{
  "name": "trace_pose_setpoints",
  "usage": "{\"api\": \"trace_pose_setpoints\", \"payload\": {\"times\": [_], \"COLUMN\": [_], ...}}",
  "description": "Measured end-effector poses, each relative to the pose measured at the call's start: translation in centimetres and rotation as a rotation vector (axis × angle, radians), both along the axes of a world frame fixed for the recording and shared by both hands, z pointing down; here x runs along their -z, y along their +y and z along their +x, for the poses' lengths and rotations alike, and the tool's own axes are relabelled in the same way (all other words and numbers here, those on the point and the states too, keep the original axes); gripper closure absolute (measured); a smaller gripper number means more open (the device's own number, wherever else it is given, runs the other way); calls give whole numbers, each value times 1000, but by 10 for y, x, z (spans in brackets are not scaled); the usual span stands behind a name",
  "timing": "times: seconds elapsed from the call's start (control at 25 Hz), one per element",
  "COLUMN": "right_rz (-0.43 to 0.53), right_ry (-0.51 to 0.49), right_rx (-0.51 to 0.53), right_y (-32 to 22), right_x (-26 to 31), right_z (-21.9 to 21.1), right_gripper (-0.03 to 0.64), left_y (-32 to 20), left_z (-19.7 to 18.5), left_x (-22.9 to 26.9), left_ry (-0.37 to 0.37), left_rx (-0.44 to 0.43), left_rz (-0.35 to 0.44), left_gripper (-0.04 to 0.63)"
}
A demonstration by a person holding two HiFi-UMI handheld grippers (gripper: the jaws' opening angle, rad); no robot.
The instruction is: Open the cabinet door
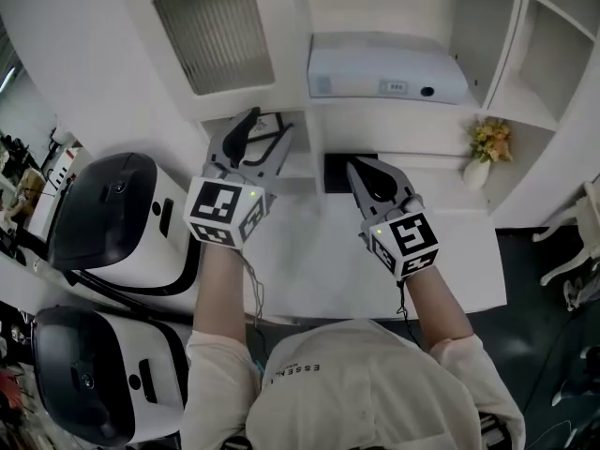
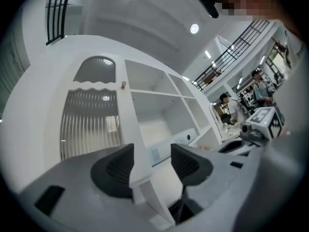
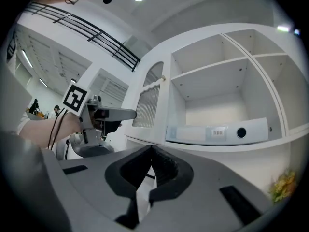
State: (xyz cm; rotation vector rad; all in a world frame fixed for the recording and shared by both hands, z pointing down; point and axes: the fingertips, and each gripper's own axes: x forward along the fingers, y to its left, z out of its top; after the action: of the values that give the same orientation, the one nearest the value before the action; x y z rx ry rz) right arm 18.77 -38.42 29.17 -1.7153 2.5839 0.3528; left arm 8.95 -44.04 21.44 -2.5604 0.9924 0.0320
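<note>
Item: white cabinet (image 1: 473, 36) with open shelves, standing behind a white desk (image 1: 319, 251). Cabinet door (image 1: 214, 28): white frame, ribbed glass panel, scalloped trim along the panel's top; at the cabinet's left side, swung out from the shelf front, its free edge toward the person. Left gripper (image 2: 150, 158): fingers (image 2: 116, 170) released and spread, straddling the door's free edge; the edge lies against the left finger, with a gap showing to the right one. Right gripper (image 1: 361, 172): fingers (image 3: 164, 170) clenched tip to tip, nothing between them; held above the desk, just right of the left gripper, pointing at the lower shelf. Shelf contents: one flat white box (image 1: 384, 73) with a round dark port on its front, lying in the middle compartment; one small white vase of yellow flowers (image 1: 487, 148), upright at the right end of the desk. Beside the desk, left: two white machines with black tops (image 1: 112, 214).
</note>
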Motion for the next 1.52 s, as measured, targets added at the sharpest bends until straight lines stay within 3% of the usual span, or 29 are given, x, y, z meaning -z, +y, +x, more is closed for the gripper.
{"api": "trace_pose_setpoints", "payload": {"times": [0.2, 0.48, 0.72, 0.92, 1.16, 1.24, 1.32, 1.52], "right_rz": [20, 67, 78, 78, 75, 78, 76, 70], "right_ry": [33, 70, 72, 85, 86, 82, 80, 85], "right_rx": [-75, -120, -130, -144, -158, -162, -162, -158], "right_y": [-11, -22, -30, -35, -33, -32, -32, -31], "right_x": [16, 44, 54, 58, 60, 60, 60, 59], "right_z": [10, 9, 6, 11, 22, 25, 26, 24], "right_gripper": [603, 603, 603, 603, 603, 603, 603, 603], "left_y": [-27, -57, -73, -83, -88, -89, -92, -97], "left_z": [13, 23, 34, 44, 56, 55, 52, 52], "left_x": [63, 140, 188, 223, 240, 242, 246, 250], "left_ry": [-21, -35, -120, -150, -222, -223, -202, -200], "left_rx": [-28, 9, 51, 75, 146, 169, 195, 243], "left_rz": [142, 249, 274, 296, 319, 331, 345, 388], "left_gripper": [359, 359, 359, 359, 387, 405, 468, 487]}}
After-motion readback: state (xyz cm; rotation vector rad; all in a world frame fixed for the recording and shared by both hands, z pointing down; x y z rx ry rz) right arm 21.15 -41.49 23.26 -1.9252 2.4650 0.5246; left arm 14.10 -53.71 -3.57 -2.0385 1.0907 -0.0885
